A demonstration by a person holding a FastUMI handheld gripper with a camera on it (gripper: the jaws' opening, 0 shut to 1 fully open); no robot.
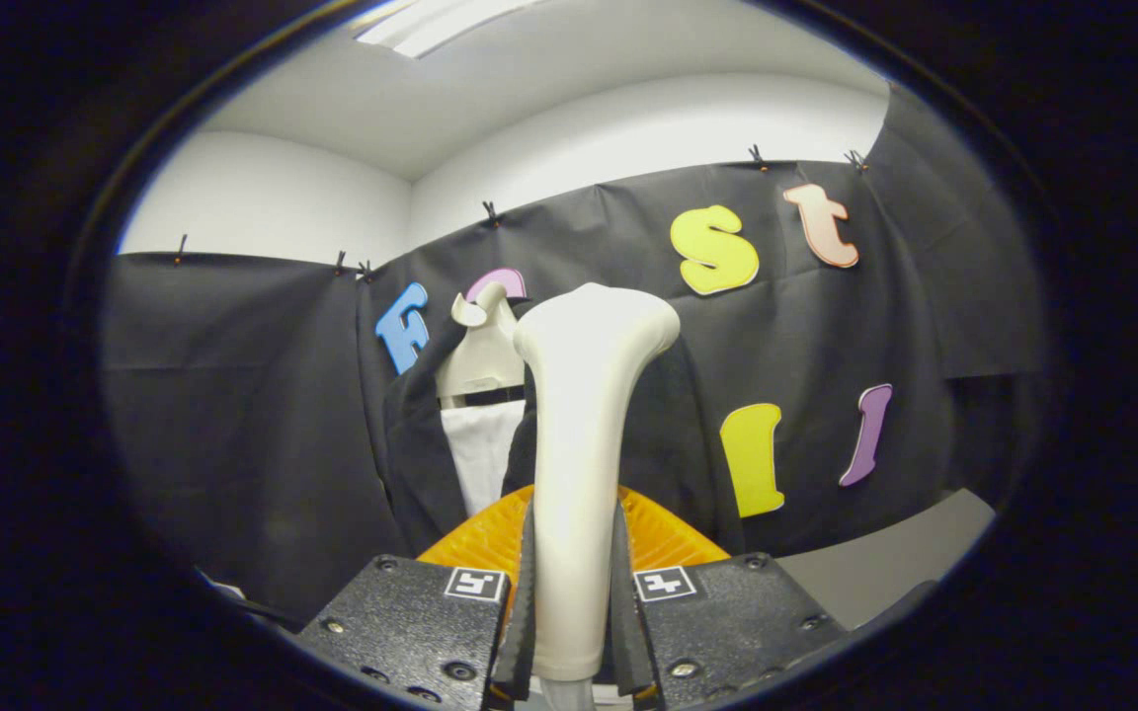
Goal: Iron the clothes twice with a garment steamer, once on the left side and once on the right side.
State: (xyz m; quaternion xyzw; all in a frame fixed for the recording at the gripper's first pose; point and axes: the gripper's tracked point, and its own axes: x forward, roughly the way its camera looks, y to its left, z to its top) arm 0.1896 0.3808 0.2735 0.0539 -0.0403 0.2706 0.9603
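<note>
My gripper (pixel 575 592) is shut on the white garment steamer (pixel 581 444), both fingers pressing its handle from either side. The steamer stands upright, its flared head at the top, ahead of the fingers. Beyond it hangs a dark jacket (pixel 411 444) over a white shirt (pixel 480 449) on a cream hanger (pixel 482 346), just left of the steamer head. The steamer hides most of the garment's right half. An orange ribbed part (pixel 663 538) shows just behind the fingers.
Black cloth forms the booth wall behind the clothes. A grey surface (pixel 885 563) lies low on the right. White walls and a ceiling light (pixel 431 25) are above.
</note>
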